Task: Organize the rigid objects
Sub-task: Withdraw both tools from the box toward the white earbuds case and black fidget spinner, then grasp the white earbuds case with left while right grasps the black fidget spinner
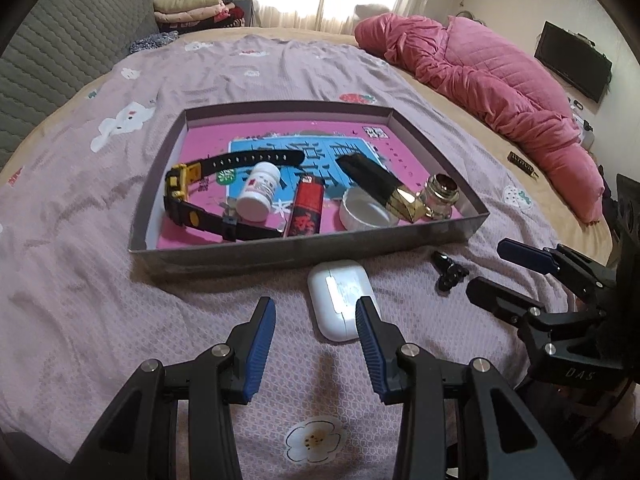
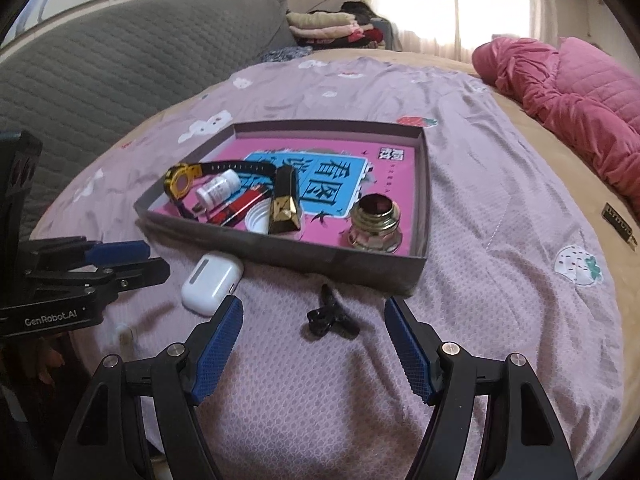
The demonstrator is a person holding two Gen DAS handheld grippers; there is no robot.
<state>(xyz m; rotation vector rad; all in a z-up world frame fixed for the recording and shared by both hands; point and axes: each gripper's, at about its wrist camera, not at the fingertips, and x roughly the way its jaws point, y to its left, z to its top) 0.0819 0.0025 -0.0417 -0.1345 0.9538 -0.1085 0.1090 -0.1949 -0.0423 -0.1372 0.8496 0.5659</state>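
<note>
A shallow grey box (image 1: 280, 254) (image 2: 320, 258) with a pink printed floor lies on the bed. Inside are a black and yellow watch (image 1: 180, 188), a white pill bottle (image 1: 258, 194), a red lighter (image 1: 306, 208), a white cap (image 1: 368, 210), a black and gold case (image 1: 384, 186) and a brass nut (image 1: 440, 196). In front of the box lie a white earbud case (image 1: 340, 296) (image 2: 212, 280) and a small black clip (image 1: 450, 274) (image 2: 330, 318). My left gripper (image 1: 316, 314) is open just short of the earbud case. My right gripper (image 2: 314, 314) is open wide, its fingers either side of the black clip.
The bed carries a lilac patterned cover (image 1: 100, 280). A pink quilt (image 1: 500, 92) is heaped at the right. A grey padded headboard (image 2: 100, 72) and folded clothes (image 1: 192, 6) stand behind. A small dark bar (image 1: 522, 164) lies near the quilt.
</note>
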